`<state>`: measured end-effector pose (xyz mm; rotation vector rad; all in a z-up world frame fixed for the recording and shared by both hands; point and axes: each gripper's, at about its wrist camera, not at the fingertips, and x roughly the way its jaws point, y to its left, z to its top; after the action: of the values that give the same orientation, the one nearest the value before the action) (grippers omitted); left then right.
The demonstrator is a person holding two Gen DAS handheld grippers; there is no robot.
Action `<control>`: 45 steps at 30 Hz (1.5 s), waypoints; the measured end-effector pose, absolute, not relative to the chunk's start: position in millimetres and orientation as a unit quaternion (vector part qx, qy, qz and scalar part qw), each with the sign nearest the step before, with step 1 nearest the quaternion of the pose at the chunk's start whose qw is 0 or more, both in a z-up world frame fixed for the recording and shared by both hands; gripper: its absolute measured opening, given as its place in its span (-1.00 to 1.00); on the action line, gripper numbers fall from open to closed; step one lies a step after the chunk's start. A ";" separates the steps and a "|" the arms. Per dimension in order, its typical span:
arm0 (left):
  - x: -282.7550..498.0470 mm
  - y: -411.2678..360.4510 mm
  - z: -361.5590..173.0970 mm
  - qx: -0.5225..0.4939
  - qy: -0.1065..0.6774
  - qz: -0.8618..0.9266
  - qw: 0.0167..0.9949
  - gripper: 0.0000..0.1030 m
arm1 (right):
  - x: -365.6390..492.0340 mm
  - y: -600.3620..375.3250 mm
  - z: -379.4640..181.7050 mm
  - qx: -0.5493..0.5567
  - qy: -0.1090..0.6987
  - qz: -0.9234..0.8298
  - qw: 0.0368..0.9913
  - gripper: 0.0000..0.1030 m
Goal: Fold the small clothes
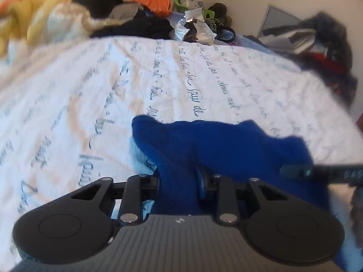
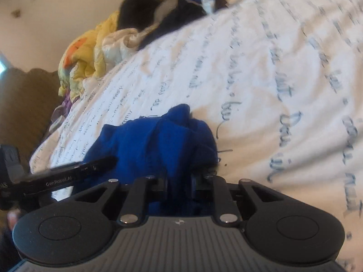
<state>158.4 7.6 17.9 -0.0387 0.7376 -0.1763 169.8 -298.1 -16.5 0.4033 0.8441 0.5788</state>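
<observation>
- The blue garment [image 1: 204,149] sits low and centre in both wrist views, bunched up over the white printed bedspread [image 1: 113,90]; part of it seems lifted off the bed.
- The left gripper [image 1: 178,181] is clamped on a thick wad of the blue knit, which fills the gap between its jaws at the bottom centre of its view.
- The right gripper [image 2: 179,183] is likewise pinched on a fold of the same garment [image 2: 154,140], its jaws closer together than the left's.
- The two grippers are near each other: the right one's finger shows at the right edge of the left view, and the left one's crosses the lower left of the right view. They could knock together if the hands draw closer.
- Risk, as I judge it: each grip holds a bunch, not a clean edge or corner. Pulling apart from here may spread the cloth unevenly and give a crooked fold.
- A wad can also slip. If one side lets go, the garment would swing from the other gripper and the fold must start over.
- Both views are blurred, so I cannot tell which part of the garment either gripper has.
- The clutter [image 1: 199,25] at the top centre of the left view is well apart and unlikely to interfere.
</observation>
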 end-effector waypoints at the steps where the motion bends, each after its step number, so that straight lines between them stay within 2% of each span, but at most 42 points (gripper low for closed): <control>1: 162.9 2.3 16.3 0.000 0.351 -0.082 0.933 -0.38 | 176.2 -298.3 -18.4 0.200 0.395 0.280 0.852 -0.69; 5: 184.5 -13.7 22.2 0.039 0.353 -0.056 0.933 -0.43 | 215.3 -309.6 -28.6 0.285 0.402 0.275 0.825 -0.70; 7: 176.7 -16.8 26.8 0.059 0.348 -0.064 0.933 -0.51 | 211.3 -305.3 -23.2 0.266 0.405 0.267 0.833 -0.68; 9: 162.5 -14.3 32.2 0.066 0.335 -0.076 0.937 -0.50 | 197.3 -305.7 -17.7 0.251 0.402 0.265 0.840 -0.68; 11: 146.3 -4.7 39.1 0.047 0.323 -0.076 0.942 -0.37 | 182.5 -311.9 -15.4 0.253 0.388 0.267 0.845 -0.68; 13: 125.1 10.0 46.8 0.005 0.323 -0.082 0.943 0.26 | 171.2 -318.3 -15.0 0.261 0.377 0.256 0.851 -0.56; 15: 94.0 26.0 52.5 -0.038 0.327 -0.105 0.938 0.61 | 155.2 -329.2 -11.1 0.279 0.380 0.241 0.848 -0.51; 16: 78.8 33.6 52.7 -0.062 0.335 -0.120 0.933 0.72 | 143.9 -336.1 -7.1 0.285 0.373 0.242 0.849 -0.34; 17: 63.9 40.1 49.9 -0.088 0.349 -0.142 0.922 0.72 | 130.9 -343.6 -2.2 0.288 0.368 0.250 0.848 -0.16; 18: 54.1 44.1 45.1 -0.104 0.367 -0.160 0.910 0.72 | 118.4 -349.7 0.6 0.290 0.367 0.259 0.845 0.26; 19: 46.2 46.4 37.9 -0.118 0.388 -0.166 0.899 0.67 | 108.0 -354.3 1.3 0.290 0.370 0.267 0.841 0.42; 21: 43.7 46.7 25.2 -0.138 0.422 -0.172 0.879 0.56 | 95.7 -354.8 -1.6 0.280 0.394 0.275 0.831 0.42; 23: 45.2 42.5 22.1 -0.141 0.422 -0.168 0.880 0.53 | 90.6 -342.1 -7.7 0.264 0.427 0.282 0.818 0.41; 24: 48.6 40.3 22.7 -0.148 0.427 -0.169 0.876 0.24 | 89.0 -333.9 -10.6 0.255 0.439 0.288 0.812 0.40; 25: 53.6 37.6 22.6 -0.156 0.440 -0.173 0.867 -0.35 | 84.0 -325.4 -10.2 0.244 0.433 0.297 0.816 0.25; 26: 58.5 33.0 23.8 -0.147 0.445 -0.164 0.868 -0.45 | 82.4 -316.2 -9.6 0.229 0.437 0.298 0.817 0.01; 27: 62.2 27.0 27.7 -0.129 0.443 -0.156 0.874 -0.55 | 82.2 -307.9 -8.4 0.211 0.440 0.296 0.821 -0.55; 32: 38.7 22.0 71.3 -0.092 0.404 -0.176 0.893 -0.63 | 69.7 -307.8 29.3 0.218 0.400 0.323 0.830 -0.60; 33: 29.1 24.6 77.5 -0.089 0.403 -0.195 0.890 -0.59 | 60.6 -311.8 38.6 0.220 0.392 0.331 0.830 -0.60; 35: 12.3 28.3 74.1 -0.068 0.406 -0.222 0.884 -0.23 | 39.8 -321.4 45.0 0.231 0.388 0.343 0.823 -0.53; 36: 6.8 29.6 65.6 -0.048 0.409 -0.215 0.885 0.27 | 31.3 -323.4 38.3 0.233 0.394 0.341 0.821 -0.36; 37: 2.2 32.1 57.8 -0.034 0.405 -0.187 0.894 0.63 | 27.1 -323.0 28.4 0.223 0.410 0.337 0.818 0.04; 38: -2.0 36.0 53.3 -0.024 0.391 -0.155 0.907 0.67 | 26.9 -323.3 18.0 0.212 0.427 0.323 0.818 0.17; 40: -9.2 42.7 54.0 -0.024 0.365 -0.126 0.922 0.64 | 29.9 -338.5 10.9 0.241 0.418 0.284 0.828 0.19; 42: -13.8 45.1 64.0 -0.068 0.344 -0.154 0.924 0.65 | 34.7 -355.9 20.6 0.302 0.374 0.285 0.829 0.19; 45: -14.4 14.1 68.5 -0.051 0.316 -0.211 0.924 0.83 | 53.7 -347.6 41.5 0.323 0.321 0.310 0.834 0.25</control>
<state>-14.4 14.1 68.5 -0.1046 0.6491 -0.4324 53.7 -347.6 41.5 0.6848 0.6805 0.6573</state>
